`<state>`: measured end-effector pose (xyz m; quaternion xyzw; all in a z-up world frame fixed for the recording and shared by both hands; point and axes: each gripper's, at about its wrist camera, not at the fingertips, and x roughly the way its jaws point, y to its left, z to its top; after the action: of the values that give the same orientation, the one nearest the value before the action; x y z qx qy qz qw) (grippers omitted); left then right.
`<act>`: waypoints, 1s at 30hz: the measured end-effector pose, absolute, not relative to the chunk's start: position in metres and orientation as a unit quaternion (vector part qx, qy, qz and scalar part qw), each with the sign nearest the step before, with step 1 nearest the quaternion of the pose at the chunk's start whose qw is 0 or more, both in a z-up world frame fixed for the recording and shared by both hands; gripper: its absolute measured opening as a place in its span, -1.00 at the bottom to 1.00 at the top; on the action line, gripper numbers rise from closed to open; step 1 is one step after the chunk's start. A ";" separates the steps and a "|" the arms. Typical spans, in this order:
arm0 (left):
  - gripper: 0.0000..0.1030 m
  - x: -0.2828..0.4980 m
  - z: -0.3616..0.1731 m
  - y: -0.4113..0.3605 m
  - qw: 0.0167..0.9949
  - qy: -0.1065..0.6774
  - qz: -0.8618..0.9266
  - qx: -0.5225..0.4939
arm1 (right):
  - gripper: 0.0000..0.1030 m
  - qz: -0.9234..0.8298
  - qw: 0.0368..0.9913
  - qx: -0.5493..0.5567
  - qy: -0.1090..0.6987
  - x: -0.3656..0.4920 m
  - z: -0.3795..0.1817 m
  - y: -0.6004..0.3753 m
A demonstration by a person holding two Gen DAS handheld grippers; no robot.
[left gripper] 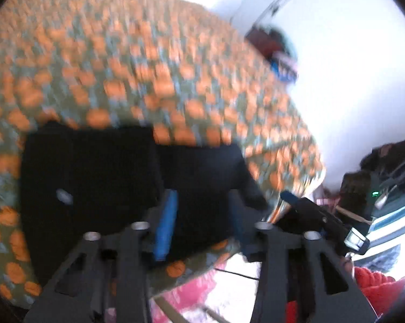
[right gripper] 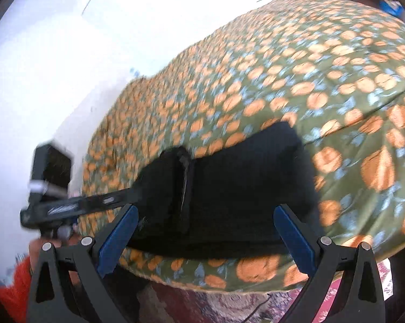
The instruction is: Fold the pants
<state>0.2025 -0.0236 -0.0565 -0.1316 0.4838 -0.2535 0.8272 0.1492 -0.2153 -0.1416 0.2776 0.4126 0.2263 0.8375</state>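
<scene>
- Lying on the bed [right gripper: 283, 62], the black pants [right gripper: 229, 188] form a compact dark bundle near the mattress edge; a seam or opening runs across the fabric at about 9 o'clock of the bundle in the right wrist view.
- The bed cover is green with orange rounds and pale blue sprigs; it shows around the pants at 12, 3 and 6 o'clock.
- Right gripper [right gripper: 205, 231]: fingers [right gripper: 116, 237] spread wide, one to each side of the near edge of the pants; the pads do not press on the cloth.
- Left gripper [left gripper: 202, 226]: fingers [left gripper: 166, 228] parted, with the black fabric seen between them; the picture is blurred, and no grip on the cloth can be made out.
- In the right wrist view the left gripper enters from 9 o'clock, its tip at the left end of the pants; contact cannot be told.
- No containers are in evidence.
</scene>
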 end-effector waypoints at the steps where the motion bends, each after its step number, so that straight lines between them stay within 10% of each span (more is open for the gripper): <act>1: 0.34 0.198 -0.041 -0.004 0.849 0.454 -0.233 -0.134 | 0.94 0.222 0.842 0.285 0.400 0.149 -0.137 -0.222; 5: 0.27 0.187 -0.034 0.068 0.895 0.409 -0.125 -0.127 | 0.94 0.249 0.840 0.285 0.388 0.165 -0.122 -0.217; 7: -0.23 0.183 -0.055 0.091 0.898 0.418 -0.078 -0.114 | 0.94 0.296 0.817 0.286 0.405 0.177 -0.121 -0.199; 12: -0.72 0.176 -0.137 0.095 0.855 0.498 -0.074 -0.125 | 0.75 0.414 0.708 0.297 0.490 0.216 -0.150 -0.137; 30: -0.72 0.178 -0.166 0.071 0.836 0.516 -0.112 -0.149 | 0.13 0.452 0.598 0.197 0.631 0.249 -0.217 -0.072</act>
<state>0.1776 0.0705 -0.1663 -0.1488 0.5156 -0.1117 0.8364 0.2487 -0.0717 -0.2172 0.1966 0.6313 0.4525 0.5983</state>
